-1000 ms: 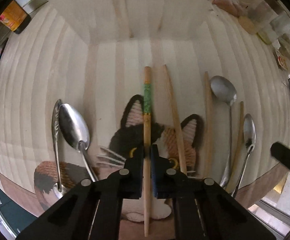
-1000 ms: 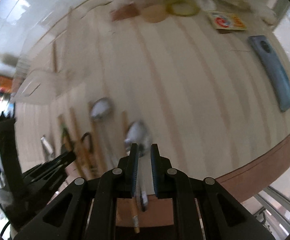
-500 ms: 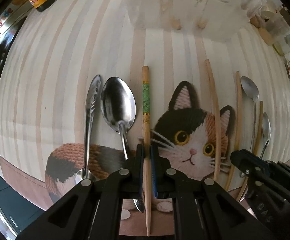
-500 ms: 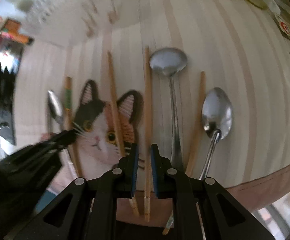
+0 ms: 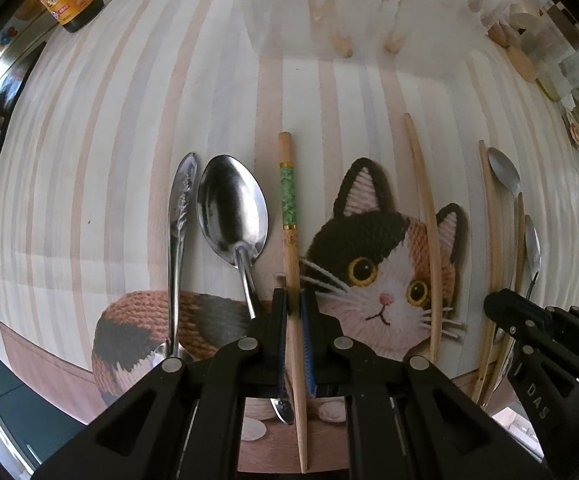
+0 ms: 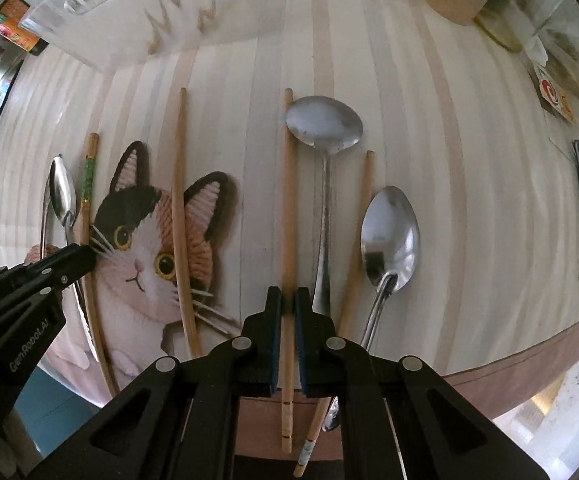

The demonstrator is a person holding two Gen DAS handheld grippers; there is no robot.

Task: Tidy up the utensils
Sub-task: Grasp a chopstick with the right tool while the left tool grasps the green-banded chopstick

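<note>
Left gripper [image 5: 294, 312] clamped on green-banded chopstick [image 5: 289, 216] near desk [image 6: 469, 208] front edge, right gripper [image 6: 286, 310] clamped on plain chopstick [image 6: 288, 200], bare desk beyond spoon [image 6: 389, 236].

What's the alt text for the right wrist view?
Right gripper pointing down, shut on a plain wooden chopstick lying on a striped table. Two spoons and more chopsticks lie alongside; the left gripper enters at left over a cat mat.

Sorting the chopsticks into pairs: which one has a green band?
The chopstick between the left gripper fingers, lying just right of the big spoon. A green patterned band wraps its upper part; the other chopsticks are plain wood.
</note>
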